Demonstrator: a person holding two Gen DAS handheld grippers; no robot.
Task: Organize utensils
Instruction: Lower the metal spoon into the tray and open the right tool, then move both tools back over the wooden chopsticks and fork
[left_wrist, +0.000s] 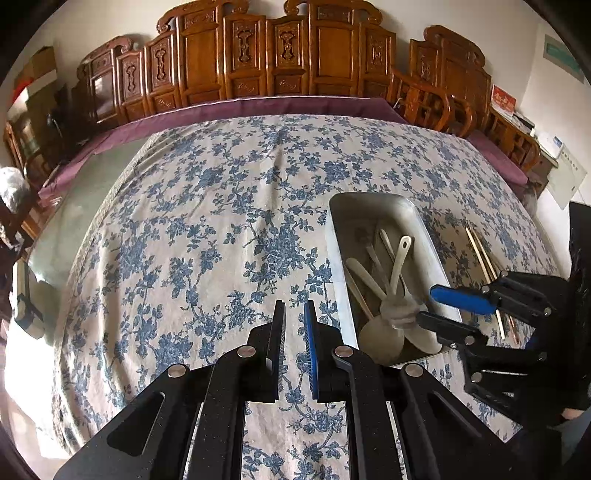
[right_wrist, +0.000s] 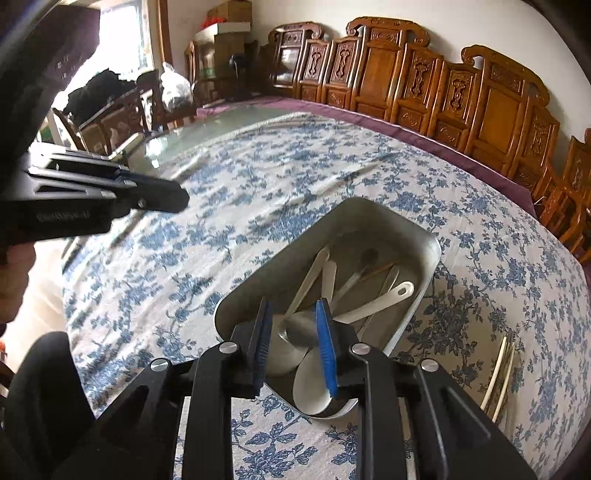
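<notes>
A metal tray (left_wrist: 334, 236) (right_wrist: 258, 273) stands on the blue-flowered tablecloth and holds several pale spoons (left_wrist: 397, 266) (right_wrist: 373, 304) and metal ones. My right gripper (right_wrist: 293, 314) (left_wrist: 424, 302) hovers over the tray's near end, open, with nothing pressed between its pads; spoon bowls lie below the gap. In the left wrist view a blurred pale spoon (left_wrist: 400, 310) sits just off its tips. My left gripper (left_wrist: 294, 308) (right_wrist: 183, 199) hangs over bare cloth left of the tray, its jaws nearly together and empty.
A few chopsticks (left_wrist: 484, 258) (right_wrist: 498, 373) lie on the cloth right of the tray. Carved wooden chairs (left_wrist: 240, 55) line the far edge of the table. A bare glass strip (right_wrist: 207, 129) shows beyond the cloth at the far left.
</notes>
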